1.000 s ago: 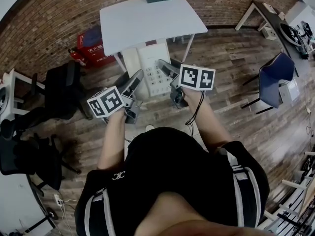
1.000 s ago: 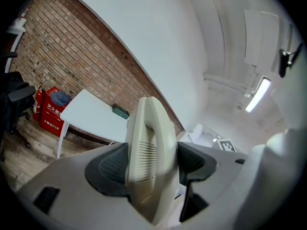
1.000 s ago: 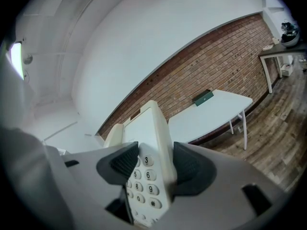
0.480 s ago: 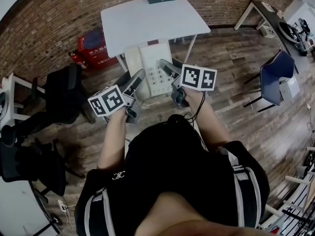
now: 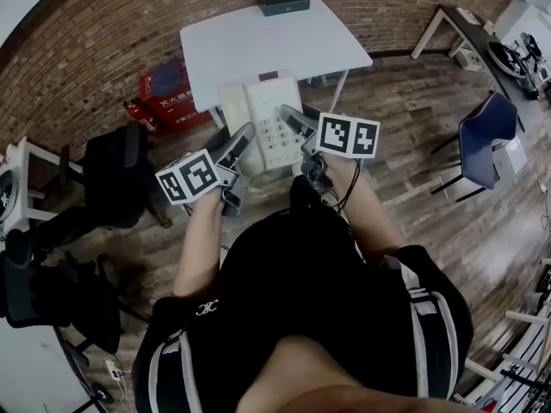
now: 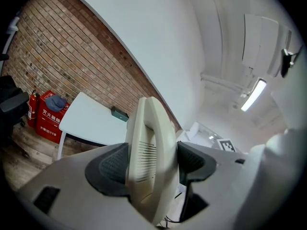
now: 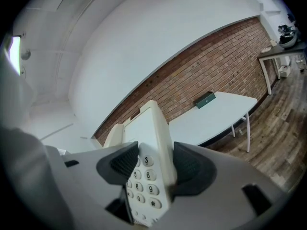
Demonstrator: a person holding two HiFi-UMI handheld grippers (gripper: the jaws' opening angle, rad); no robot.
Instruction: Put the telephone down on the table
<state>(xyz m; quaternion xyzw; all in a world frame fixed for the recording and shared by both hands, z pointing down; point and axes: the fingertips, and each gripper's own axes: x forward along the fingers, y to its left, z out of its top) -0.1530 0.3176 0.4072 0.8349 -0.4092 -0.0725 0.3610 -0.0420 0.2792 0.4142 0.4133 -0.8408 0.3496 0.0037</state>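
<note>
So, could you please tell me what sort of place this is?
Most likely an office or workroom: a white table by a brick wall, black office chairs at the left, and a blue chair and another desk at the right.

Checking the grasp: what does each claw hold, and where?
Both hold the telephone: left claw clamps its handset side, right claw its keypad edge.
</note>
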